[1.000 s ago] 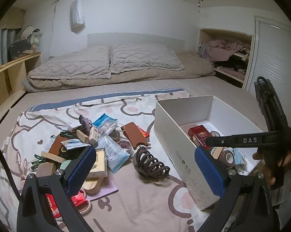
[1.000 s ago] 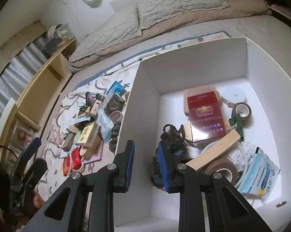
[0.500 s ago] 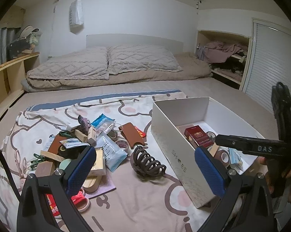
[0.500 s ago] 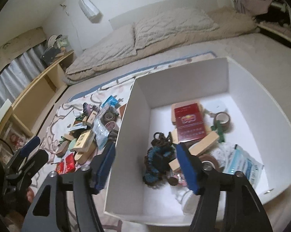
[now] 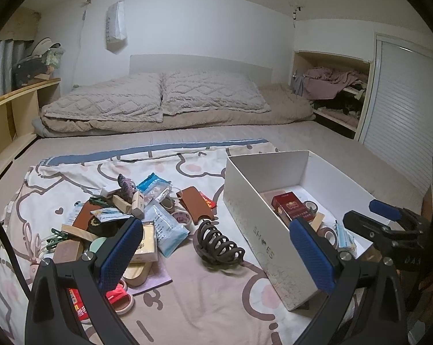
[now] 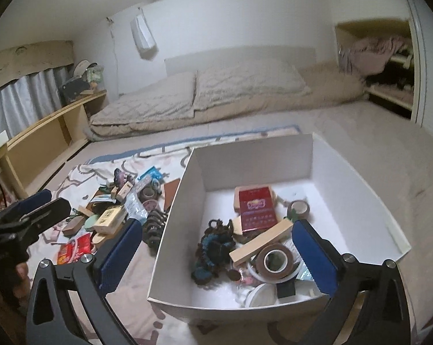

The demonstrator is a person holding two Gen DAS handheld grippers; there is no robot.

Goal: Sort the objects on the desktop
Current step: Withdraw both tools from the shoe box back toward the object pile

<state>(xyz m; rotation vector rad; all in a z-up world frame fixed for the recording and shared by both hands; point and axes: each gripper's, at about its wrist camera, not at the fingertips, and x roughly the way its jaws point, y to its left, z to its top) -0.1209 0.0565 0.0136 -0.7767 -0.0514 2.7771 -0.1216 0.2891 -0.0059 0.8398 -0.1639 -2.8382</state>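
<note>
Blue-padded left tool (image 5: 216, 247) stands wide open and empty above one dark claw clip (image 5: 216, 245) on the bed sheet (image 5: 205, 304), beside one white box (image 5: 262, 230).

Right view: right tool (image 6: 216, 254) is opening wide, gripping nothing, over the box holding one red packet (image 6: 255, 208), two tape rolls (image 6: 275, 261) and one dark scrunchie (image 6: 213, 250).

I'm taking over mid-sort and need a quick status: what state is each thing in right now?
White box: open, no lid, partly filled.
Red pack: flat in the box, face up.
Brown tape roll: in the box, lying on its side.
Dark scrunchie: in the box, released.
Claw hair clip: on the sheet, outside the box.
Right tongs: opening, nothing between them.
Left tongs: open, empty.
</note>
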